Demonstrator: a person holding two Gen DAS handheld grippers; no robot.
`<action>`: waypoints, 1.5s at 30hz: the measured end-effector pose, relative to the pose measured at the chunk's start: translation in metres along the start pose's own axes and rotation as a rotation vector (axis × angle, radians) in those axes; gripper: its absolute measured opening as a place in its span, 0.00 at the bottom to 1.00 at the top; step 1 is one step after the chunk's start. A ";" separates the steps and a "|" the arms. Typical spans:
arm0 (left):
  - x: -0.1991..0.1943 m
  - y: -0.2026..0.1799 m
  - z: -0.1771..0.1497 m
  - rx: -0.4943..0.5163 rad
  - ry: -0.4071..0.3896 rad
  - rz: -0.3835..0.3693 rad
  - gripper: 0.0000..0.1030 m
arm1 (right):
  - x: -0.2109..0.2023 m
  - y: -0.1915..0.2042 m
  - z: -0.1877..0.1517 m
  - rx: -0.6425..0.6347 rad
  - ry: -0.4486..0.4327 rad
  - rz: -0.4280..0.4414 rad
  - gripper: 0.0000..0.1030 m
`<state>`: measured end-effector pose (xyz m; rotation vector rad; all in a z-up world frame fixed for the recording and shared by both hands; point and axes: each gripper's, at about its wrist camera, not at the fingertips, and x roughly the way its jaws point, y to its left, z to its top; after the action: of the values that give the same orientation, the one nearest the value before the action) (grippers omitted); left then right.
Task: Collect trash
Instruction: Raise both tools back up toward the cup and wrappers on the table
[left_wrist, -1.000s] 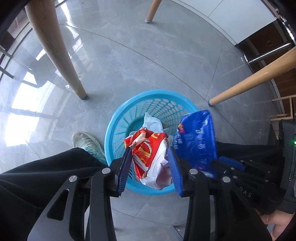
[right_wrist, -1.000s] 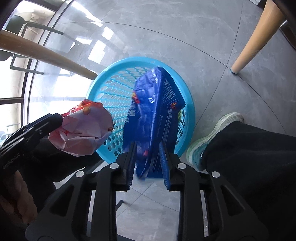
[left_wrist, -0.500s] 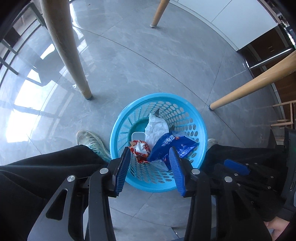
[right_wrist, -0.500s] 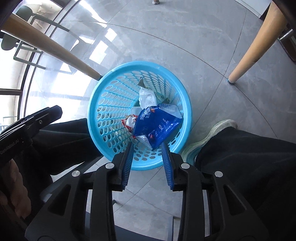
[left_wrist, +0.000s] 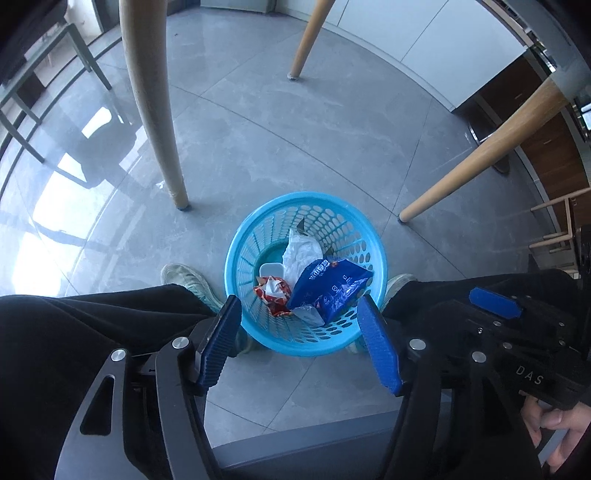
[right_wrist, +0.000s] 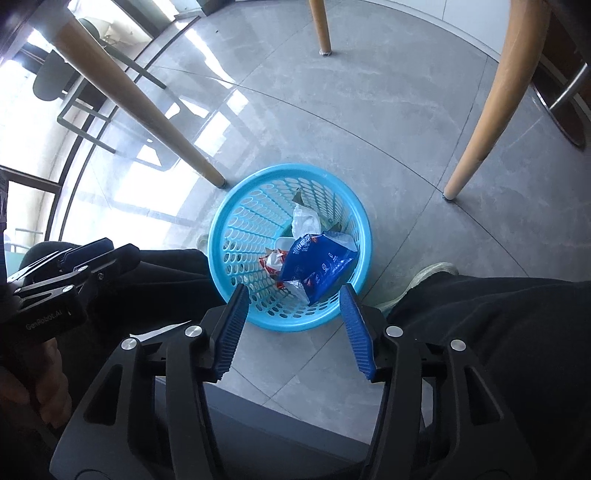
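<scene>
A light blue plastic basket (left_wrist: 255, 236) stands on the grey floor between my feet; it also shows in the right wrist view (right_wrist: 236, 206). Inside lie a blue snack bag (left_wrist: 328, 286) (right_wrist: 314, 266), a crumpled red wrapper (left_wrist: 271, 291) (right_wrist: 271, 260), white paper (left_wrist: 301, 251) (right_wrist: 304, 219) and a small white tub (left_wrist: 270, 270). My left gripper (left_wrist: 301, 314) is open and empty, high above the basket's near rim. My right gripper (right_wrist: 293, 302) is open and empty, also above the near rim.
Wooden table legs (left_wrist: 153, 103) (left_wrist: 476, 162) stand around the basket, with another farther back (left_wrist: 308, 37). My shoes (left_wrist: 186, 278) (right_wrist: 430, 273) and black trouser legs flank the basket. A grey ledge (left_wrist: 314, 446) runs below the grippers. Chairs stand at the left.
The red wrapper and blue bag dropped from the grippers into the basket. Both grippers opened wide and rose away from it.
</scene>
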<state>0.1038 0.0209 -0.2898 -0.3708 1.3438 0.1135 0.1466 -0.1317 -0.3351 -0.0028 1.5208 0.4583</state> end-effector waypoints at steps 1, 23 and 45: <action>-0.006 -0.002 -0.003 0.012 -0.015 0.004 0.66 | -0.007 0.000 -0.004 -0.008 -0.011 0.003 0.52; -0.180 0.000 -0.056 0.199 -0.386 -0.027 0.85 | -0.191 0.008 -0.090 -0.125 -0.338 0.034 0.72; -0.281 -0.034 0.026 0.282 -0.731 -0.008 0.94 | -0.336 0.044 -0.008 -0.235 -0.699 0.032 0.91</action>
<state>0.0740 0.0342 -0.0078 -0.0737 0.6215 0.0429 0.1321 -0.1900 -0.0016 -0.0016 0.7785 0.5863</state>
